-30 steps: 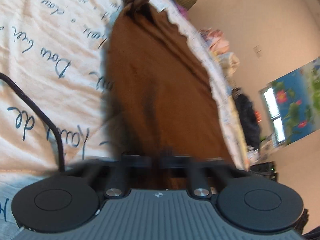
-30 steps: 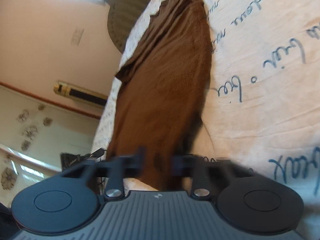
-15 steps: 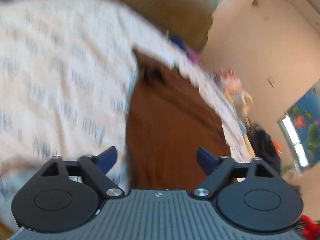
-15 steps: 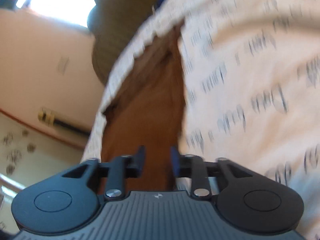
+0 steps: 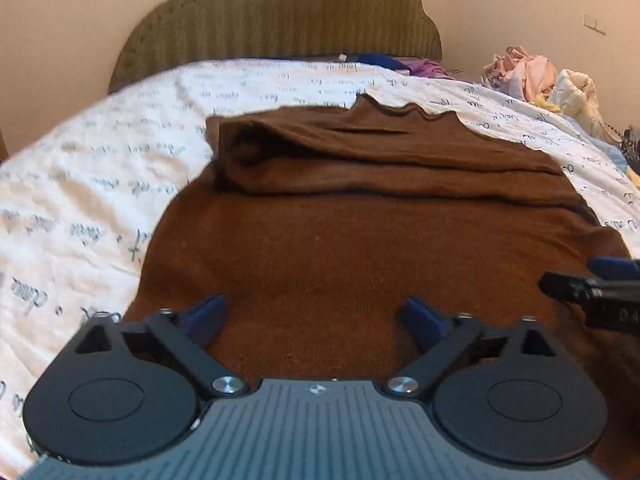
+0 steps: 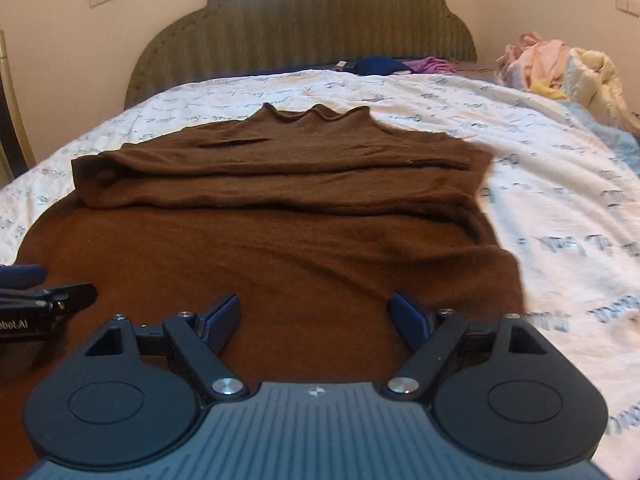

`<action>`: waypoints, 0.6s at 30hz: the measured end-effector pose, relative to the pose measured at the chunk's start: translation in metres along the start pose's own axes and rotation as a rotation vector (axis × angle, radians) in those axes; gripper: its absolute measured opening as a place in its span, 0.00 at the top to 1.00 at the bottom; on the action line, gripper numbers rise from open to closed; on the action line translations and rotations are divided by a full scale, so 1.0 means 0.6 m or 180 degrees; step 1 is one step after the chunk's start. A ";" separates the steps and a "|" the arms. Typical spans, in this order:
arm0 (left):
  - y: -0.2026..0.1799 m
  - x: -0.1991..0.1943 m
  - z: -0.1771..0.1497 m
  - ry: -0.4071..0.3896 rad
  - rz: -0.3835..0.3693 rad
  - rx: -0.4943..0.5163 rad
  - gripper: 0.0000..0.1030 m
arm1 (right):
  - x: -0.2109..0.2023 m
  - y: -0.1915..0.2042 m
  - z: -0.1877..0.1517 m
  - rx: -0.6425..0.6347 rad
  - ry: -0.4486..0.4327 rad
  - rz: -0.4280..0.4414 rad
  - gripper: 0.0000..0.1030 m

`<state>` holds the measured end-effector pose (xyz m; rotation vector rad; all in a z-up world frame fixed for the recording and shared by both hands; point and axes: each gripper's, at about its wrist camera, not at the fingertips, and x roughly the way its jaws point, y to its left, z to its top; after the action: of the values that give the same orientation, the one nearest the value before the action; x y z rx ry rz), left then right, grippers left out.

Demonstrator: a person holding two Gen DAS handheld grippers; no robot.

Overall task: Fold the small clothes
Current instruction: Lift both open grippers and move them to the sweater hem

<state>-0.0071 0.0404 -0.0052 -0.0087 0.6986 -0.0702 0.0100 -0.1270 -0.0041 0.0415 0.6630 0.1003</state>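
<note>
A brown knitted sweater (image 5: 360,240) (image 6: 280,240) lies flat on the bed, its sleeves folded across the chest and its wavy collar at the far end. My left gripper (image 5: 316,312) hovers over the sweater's near hem; its jaws are opening wide, with nothing between its blue pads. My right gripper (image 6: 316,312) hangs over the near right part of the hem, its jaws also opening and empty. Each gripper's tip shows at the edge of the other's view: the right gripper's tip (image 5: 592,284) and the left gripper's tip (image 6: 40,288).
The bed carries a white cover with dark script (image 5: 100,184) (image 6: 560,200). An olive padded headboard (image 6: 304,20) stands behind. A heap of pale clothes (image 5: 540,76) (image 6: 560,68) sits at the far right, with blue and purple garments (image 6: 396,66) near the headboard.
Both grippers were shut on the sweater's edge a second ago. They let go, opened wide, rolled level and drew back, so the whole sweater now lies flat in front of them.
</note>
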 end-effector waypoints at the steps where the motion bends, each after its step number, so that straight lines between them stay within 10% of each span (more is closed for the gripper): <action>1: 0.004 -0.002 0.001 0.0008 -0.0090 -0.0036 0.00 | -0.006 -0.004 -0.009 -0.0039 -0.0006 -0.0048 0.19; 18: -0.025 0.006 0.010 0.0076 0.0080 0.0111 0.00 | -0.041 -0.030 -0.036 0.0070 0.0018 -0.0160 0.10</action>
<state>-0.0012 0.0254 -0.0026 0.0342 0.7210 -0.0585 -0.0210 -0.1476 -0.0074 0.0456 0.6704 0.0449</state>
